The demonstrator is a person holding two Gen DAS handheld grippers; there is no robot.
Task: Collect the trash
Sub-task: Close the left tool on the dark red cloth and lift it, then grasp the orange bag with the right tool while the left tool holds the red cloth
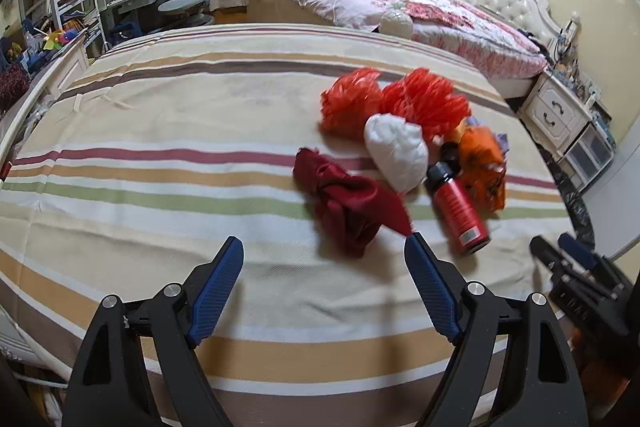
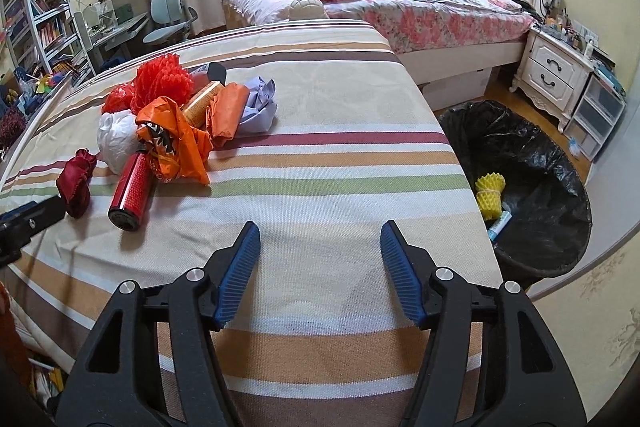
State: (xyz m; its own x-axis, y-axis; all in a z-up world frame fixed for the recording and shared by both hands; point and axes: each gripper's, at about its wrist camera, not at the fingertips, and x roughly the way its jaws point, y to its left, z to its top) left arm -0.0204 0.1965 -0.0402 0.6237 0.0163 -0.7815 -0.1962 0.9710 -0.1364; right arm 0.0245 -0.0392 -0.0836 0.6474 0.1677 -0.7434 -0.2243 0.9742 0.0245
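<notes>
Both the left hand-held gripper [image 1: 324,247] and the right hand-held gripper [image 2: 320,231] gape empty over the bed's [image 2: 320,155] near edge; the red cloth wad [image 1: 348,203] looks soft and light, best pinched across its bunched middle.

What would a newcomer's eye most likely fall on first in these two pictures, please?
Most likely the bright heap of crumpled red and orange plastic wrappers in the middle of the striped bedspread, with a shiny red cylindrical can lying at its near edge. Next, the black-lined waste bin on the floor beside the bed, with a yellow foam net already inside.
</notes>
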